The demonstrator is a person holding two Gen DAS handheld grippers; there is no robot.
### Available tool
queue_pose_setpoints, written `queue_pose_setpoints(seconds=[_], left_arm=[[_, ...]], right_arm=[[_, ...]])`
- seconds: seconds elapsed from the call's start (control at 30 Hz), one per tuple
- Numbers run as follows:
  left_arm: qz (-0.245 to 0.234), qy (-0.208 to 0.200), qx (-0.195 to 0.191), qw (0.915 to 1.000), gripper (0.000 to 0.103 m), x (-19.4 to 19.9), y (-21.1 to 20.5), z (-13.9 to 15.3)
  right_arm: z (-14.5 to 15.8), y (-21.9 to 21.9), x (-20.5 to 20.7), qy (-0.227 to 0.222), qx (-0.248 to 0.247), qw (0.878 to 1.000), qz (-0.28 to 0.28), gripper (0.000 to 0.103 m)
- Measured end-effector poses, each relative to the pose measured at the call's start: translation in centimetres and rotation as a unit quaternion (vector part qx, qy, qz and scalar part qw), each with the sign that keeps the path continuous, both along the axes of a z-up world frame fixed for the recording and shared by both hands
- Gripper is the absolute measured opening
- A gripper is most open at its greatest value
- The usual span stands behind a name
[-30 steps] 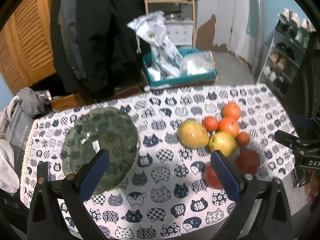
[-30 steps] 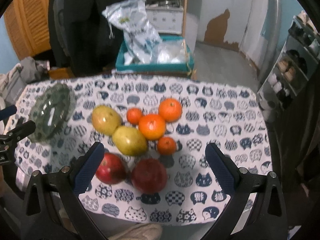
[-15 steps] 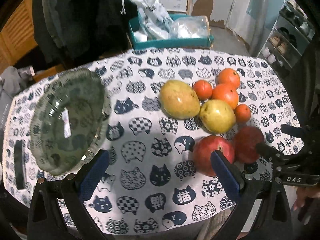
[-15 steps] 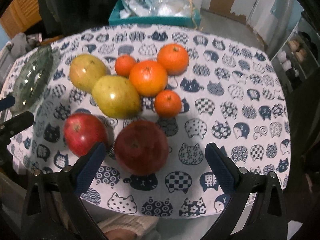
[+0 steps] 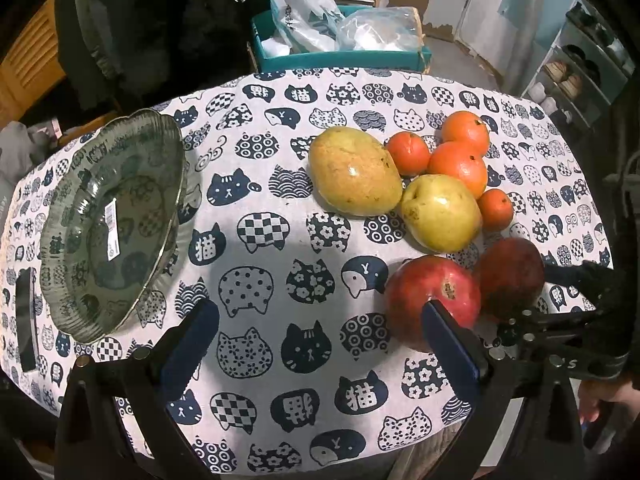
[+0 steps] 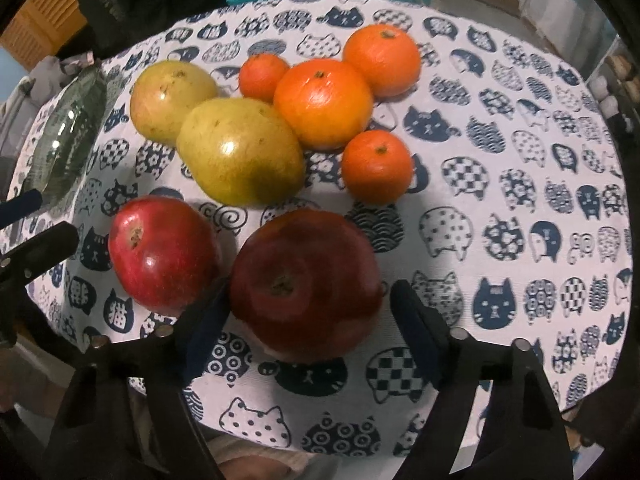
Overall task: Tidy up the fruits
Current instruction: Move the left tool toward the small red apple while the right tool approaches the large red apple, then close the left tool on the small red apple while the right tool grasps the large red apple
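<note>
On the cat-print tablecloth [image 5: 280, 240] lie two yellow-green pears [image 6: 240, 152], several oranges [image 6: 322, 102], a bright red apple [image 6: 164, 252] and a dark red apple [image 6: 306, 284]. My right gripper [image 6: 308, 312] points down over the dark red apple, which sits between its closing jaws. The left pad is at the apple's skin and the right pad stands just off it. My left gripper [image 5: 320, 340] hangs open over bare cloth, its right finger beside the bright red apple [image 5: 432, 300]. A ribbed glass dish [image 5: 112, 220] stands empty at the left.
A teal box [image 5: 340, 52] with plastic bags stands beyond the table's far edge, and a dark coat hangs behind it. A shoe rack [image 5: 580, 72] is at the right. A dark flat object [image 5: 26, 320] lies left of the dish. The table's front edge is close below both grippers.
Both grippers have sunk toward the table and tilted further down. The right jaws have narrowed from wide open to either side of the dark red apple.
</note>
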State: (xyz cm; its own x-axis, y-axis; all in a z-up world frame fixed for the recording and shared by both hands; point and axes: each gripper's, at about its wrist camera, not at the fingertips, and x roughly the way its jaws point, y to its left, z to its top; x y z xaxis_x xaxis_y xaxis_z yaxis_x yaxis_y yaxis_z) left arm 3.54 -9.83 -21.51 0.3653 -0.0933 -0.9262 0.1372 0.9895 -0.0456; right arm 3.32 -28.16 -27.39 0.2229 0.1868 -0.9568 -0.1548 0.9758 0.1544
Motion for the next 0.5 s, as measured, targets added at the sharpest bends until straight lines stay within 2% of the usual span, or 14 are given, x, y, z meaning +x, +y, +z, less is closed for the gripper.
queue_pose_setpoints(seconds=[0.13,0.5], left_arm=[[-0.002,0.002,-0.004,1.0,0.102,0.0,-0.5,-0.2],[-0.007,0.012,-0.02,0.9997,0.102,0.5,-3.5,-0.8]], right_arm=[[-0.1,0.0,0.1,-0.002,0.004,1.0,0.003,0.075],[1.9,-4.1,0.4,-0.05,-0.032,0.996,-0.06,0.075]])
